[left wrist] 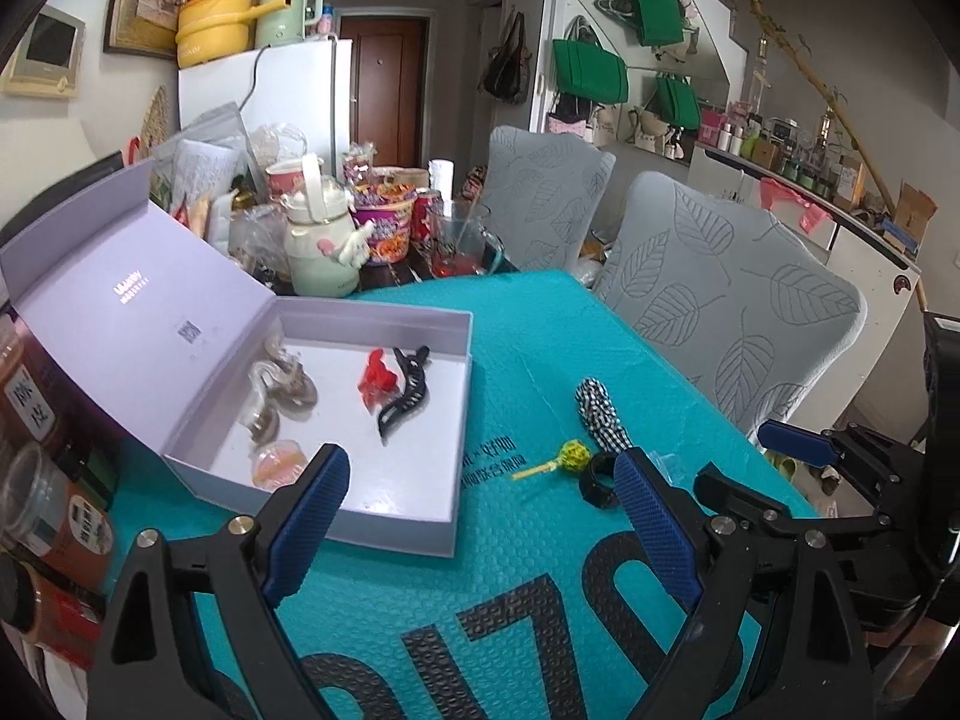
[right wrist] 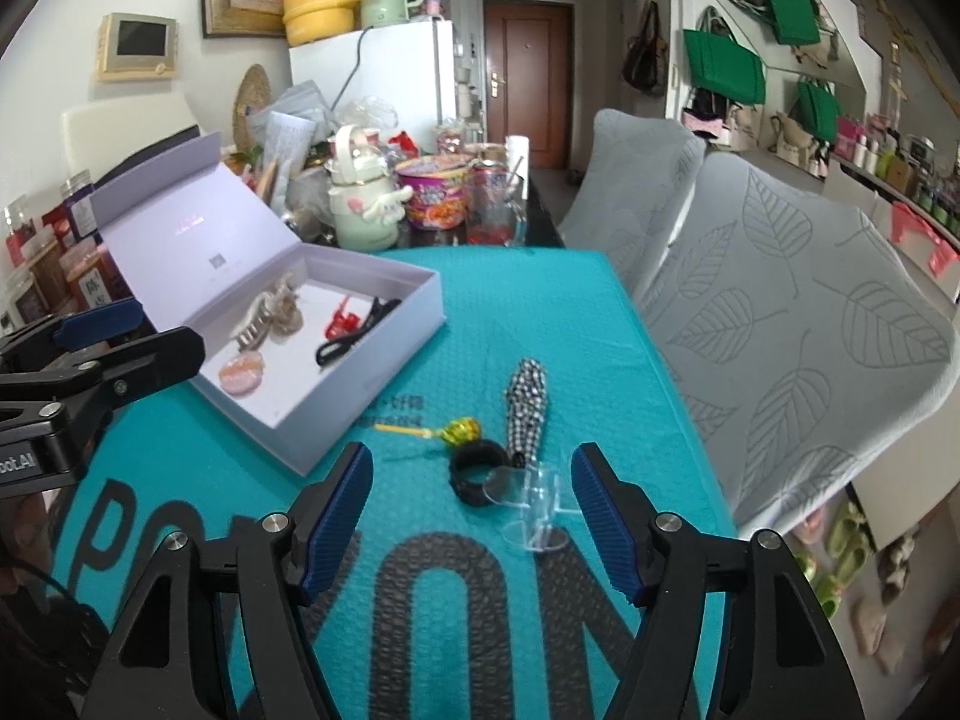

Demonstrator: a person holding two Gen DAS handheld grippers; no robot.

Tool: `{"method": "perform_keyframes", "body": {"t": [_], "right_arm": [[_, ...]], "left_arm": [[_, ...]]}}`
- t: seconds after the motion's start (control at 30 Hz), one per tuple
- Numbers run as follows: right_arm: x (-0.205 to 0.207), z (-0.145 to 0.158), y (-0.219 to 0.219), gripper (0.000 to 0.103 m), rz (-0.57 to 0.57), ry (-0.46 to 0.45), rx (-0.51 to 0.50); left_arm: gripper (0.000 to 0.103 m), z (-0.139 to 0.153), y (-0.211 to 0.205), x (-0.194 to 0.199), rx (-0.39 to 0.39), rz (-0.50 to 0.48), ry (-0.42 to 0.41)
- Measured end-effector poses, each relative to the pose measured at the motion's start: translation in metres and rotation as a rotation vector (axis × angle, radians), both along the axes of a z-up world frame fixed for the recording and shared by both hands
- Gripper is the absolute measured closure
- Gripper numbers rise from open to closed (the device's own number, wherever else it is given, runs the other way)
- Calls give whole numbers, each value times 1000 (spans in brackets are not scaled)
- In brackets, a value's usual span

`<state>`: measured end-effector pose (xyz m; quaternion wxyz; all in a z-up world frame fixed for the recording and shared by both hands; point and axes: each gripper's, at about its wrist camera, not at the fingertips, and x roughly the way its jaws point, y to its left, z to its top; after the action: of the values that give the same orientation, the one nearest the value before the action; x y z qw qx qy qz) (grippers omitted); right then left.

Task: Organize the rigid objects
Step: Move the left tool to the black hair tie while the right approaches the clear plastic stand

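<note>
Looking from the left wrist, the left gripper (left wrist: pixel 480 516) is held wide open and empty just beside the lilac box (left wrist: pixel 414 516), with a black ring (left wrist: pixel 600 480) lying right of that box. From the right wrist, the right gripper (right wrist: pixel 471 516) is seen open and empty, the black ring (right wrist: pixel 474 471) and checked clip (right wrist: pixel 527 411) being well right of the lilac box (right wrist: pixel 360 402).

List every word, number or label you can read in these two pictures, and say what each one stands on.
"otAI": partial white lettering on the black body of the left tongs.
Large black letters on the teal bubble-wrap mat: cut off, no whole word readable.
Small print on mat: blurred.
Lilac cardboard box lid logo: too blurred.
Jar labels: unreadable.
</note>
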<state>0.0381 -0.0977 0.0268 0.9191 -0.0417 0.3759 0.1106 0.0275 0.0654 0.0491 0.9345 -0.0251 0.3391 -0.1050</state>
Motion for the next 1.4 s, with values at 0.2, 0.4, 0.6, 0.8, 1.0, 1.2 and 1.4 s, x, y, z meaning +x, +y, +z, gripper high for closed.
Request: {"method": "perform_keyframes", "body": {"t": [0.2, 0.4, 0.6, 0.8, 1.0, 1.2, 1.4], "right_arm": [[9, -23, -10, 17, -21, 40, 5], [25, -47, -24, 15, -52, 98, 36], [44, -70, -29, 8, -61, 152, 45], [65, -88, -40, 7, -91, 201, 76], [72, -95, -48, 9, -70, 225, 156], [68, -93, -50, 24, -8, 216, 186], [64, -91, -65, 24, -31, 218, 171]], "left_arm": [[12, -22, -13, 8, 10, -15, 47], [12, -40, -17, 19, 1, -6, 91], [12, -50, -22, 27, 8, -9, 94], [12, -59, -28, 37, -2, -14, 110], [12, -64, -38, 50, -8, -35, 138], [12, -70, -50, 58, -11, -64, 166], [12, -81, -64, 65, -6, -100, 191]]}}
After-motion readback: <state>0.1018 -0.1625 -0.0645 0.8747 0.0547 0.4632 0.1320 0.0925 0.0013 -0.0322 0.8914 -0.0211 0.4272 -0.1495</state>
